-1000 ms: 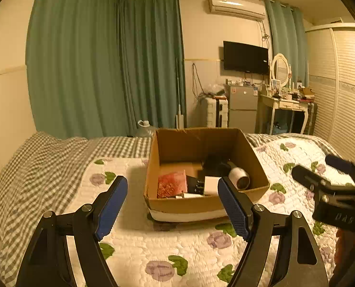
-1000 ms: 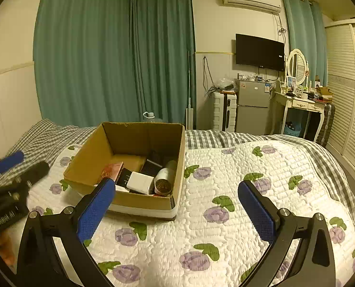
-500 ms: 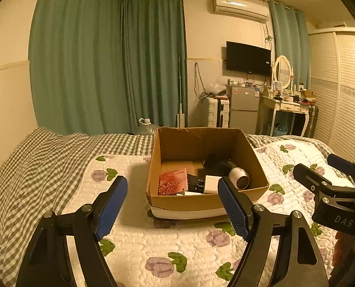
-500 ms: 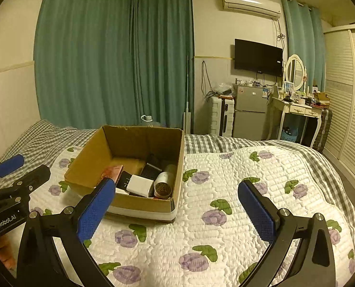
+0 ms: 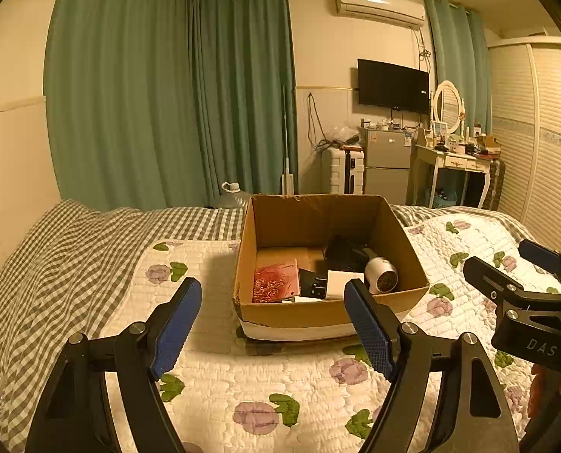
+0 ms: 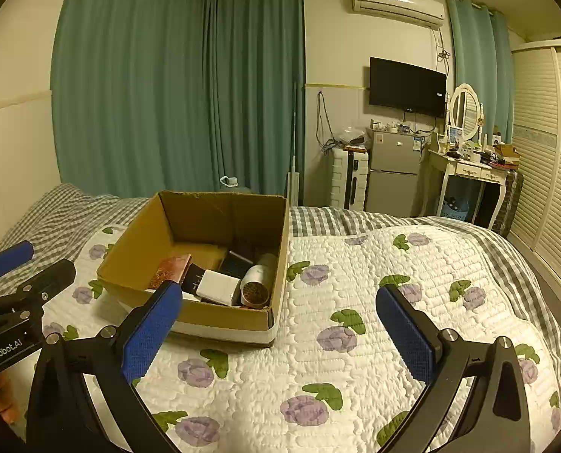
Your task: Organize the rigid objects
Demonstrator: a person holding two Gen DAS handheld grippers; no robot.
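An open cardboard box (image 5: 329, 311) stands on the quilted bed and also shows in the right wrist view (image 6: 220, 315). Inside lie a red patterned booklet (image 5: 275, 285), a white hair dryer (image 5: 382, 278), a white block (image 6: 218, 287) and dark items. My left gripper (image 5: 272, 321) is open and empty, in front of the box. My right gripper (image 6: 276, 324) is open and empty, right of the box, and shows at the right edge of the left wrist view (image 5: 522, 275).
The floral quilt (image 6: 356, 339) covers the bed, with a checked blanket (image 5: 53, 256) on the left. Behind are green curtains (image 5: 167, 94), a white suitcase (image 6: 350, 181), a small fridge (image 6: 393, 173), a dressing table (image 6: 469, 170) and a louvred wardrobe (image 6: 552, 151).
Both grippers have drawn back and risen a little from the box, so the box looks smaller and lower. Both stay open and empty.
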